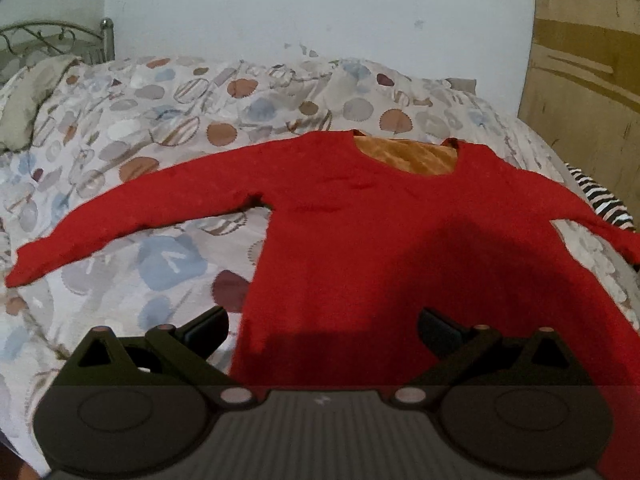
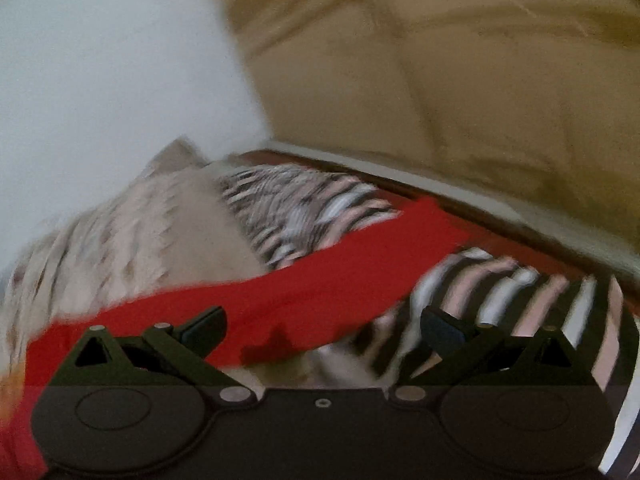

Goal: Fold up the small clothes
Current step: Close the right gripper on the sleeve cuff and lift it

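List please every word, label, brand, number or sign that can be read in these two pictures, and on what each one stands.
None can be read.
The red sweater, the patterned bedspread and the striped cloth carry no lettering.
A small pale mark on the left gripper body is too small to read.

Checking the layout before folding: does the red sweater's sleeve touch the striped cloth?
Touching. The right wrist view, though blurred, shows the red sweater sleeve lying across the striped cloth, with stripes visible on both sides of it.
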`<state>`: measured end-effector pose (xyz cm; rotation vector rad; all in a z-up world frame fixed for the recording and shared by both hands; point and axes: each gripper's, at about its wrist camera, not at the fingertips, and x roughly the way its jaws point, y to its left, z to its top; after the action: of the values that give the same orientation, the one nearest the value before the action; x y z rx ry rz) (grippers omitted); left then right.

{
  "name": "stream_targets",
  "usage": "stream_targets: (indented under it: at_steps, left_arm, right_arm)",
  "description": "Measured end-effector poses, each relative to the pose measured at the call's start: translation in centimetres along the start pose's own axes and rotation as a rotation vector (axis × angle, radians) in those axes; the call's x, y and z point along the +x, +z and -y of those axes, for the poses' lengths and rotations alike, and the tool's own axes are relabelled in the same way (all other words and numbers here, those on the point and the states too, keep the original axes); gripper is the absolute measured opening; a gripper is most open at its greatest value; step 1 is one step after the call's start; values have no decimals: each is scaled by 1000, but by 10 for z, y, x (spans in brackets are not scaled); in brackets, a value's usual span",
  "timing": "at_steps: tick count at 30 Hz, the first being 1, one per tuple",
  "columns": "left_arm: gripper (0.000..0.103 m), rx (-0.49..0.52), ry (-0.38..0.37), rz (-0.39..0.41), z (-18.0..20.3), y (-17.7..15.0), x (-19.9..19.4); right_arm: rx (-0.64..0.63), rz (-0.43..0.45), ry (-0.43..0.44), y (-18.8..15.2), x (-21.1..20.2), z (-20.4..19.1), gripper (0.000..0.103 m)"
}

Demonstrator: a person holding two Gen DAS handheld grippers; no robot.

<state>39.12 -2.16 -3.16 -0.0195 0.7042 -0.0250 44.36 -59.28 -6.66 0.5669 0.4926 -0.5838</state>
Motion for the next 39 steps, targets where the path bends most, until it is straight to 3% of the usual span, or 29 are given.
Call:
stream_targets:
  at_steps: [4, 7, 10, 13, 15, 16, 18, 19, 25, 29, 34, 39]
  left_arm:
    - [103, -2, 21, -21, -8, -8, -6]
    - [103, -12, 50, -35, -18, -14, -11]
    - [103, -27, 93, -40, -29, -17, -16]
    - [103, -49, 130, -44, -41, -19, -19]
    - [103, -65, 153, -44, -47, -19, -22]
    - [103, -68, 161, -42, -50, -19, -23]
    - [103, -72, 177, -43, -54, -19, -25]
    - [103, -74, 182, -44, -55, -19, -25]
    - [103, -92, 167, -34, -58, -17, -31]
    - [103, -100, 141, -16, -55, -15, -38]
    - [103, -116, 122, 6, -54, -14, -51]
    - [103, -143, 126, 26, -62, -13, -63]
  right_arm:
    - [185, 6, -25, 13, 20, 36, 103]
    - [256, 19, -42, 17, 34, 48, 102]
    - [289, 44, -65, 21, 46, 52, 95]
    - [259, 41, -128, 25, 60, 48, 73]
    - [258, 36, -173, 27, 67, 52, 49]
    - [262, 32, -190, 27, 70, 53, 42]
    - [270, 33, -218, 29, 74, 57, 14]
    - [271, 35, -206, 30, 75, 58, 9]
    - [118, 123, -118, 51, 49, 24, 6]
    - [-57, 203, -21, 71, 16, -24, 6]
    - [-245, 293, 150, 89, -36, -97, 6]
    - [-430, 335, 349, 79, -88, -177, 6]
